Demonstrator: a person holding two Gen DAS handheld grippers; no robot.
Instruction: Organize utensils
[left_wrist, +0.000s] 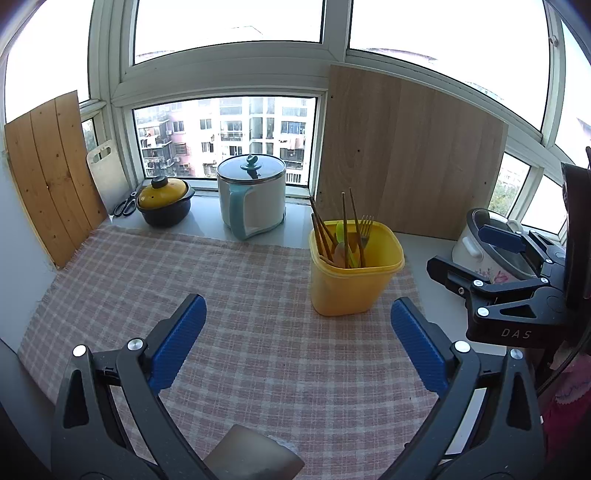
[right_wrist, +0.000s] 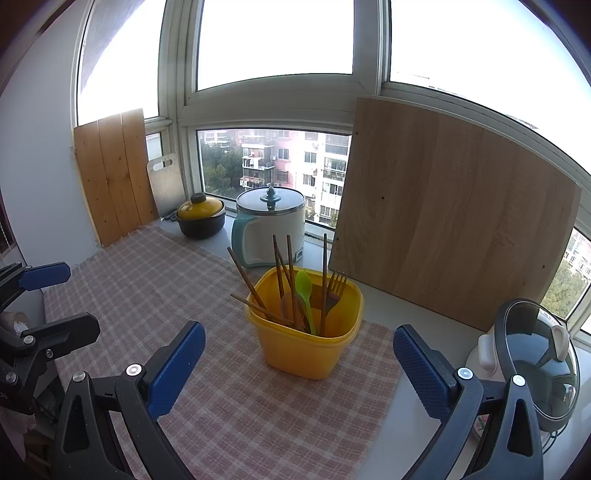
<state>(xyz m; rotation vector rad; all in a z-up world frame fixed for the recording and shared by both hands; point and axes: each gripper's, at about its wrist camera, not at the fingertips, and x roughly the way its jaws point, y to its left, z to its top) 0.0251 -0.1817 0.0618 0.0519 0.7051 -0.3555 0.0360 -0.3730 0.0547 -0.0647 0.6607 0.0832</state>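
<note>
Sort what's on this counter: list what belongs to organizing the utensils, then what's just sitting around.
Belongs to the job:
yellow container
chopsticks
green spoon
fork
left tool and right tool, both open and empty

Just lying about:
electric pot
yellow-lidded casserole
scissors
leaning wooden boards
checked cloth

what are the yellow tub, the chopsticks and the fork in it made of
Yellow tub: likely plastic, with smooth, slightly translucent walls and a moulded rim. Chopsticks: probably wood or bamboo, matte brown sticks. Fork: brownish like the chopsticks in this view, so wood or tinted metal; too small to tell.
</note>
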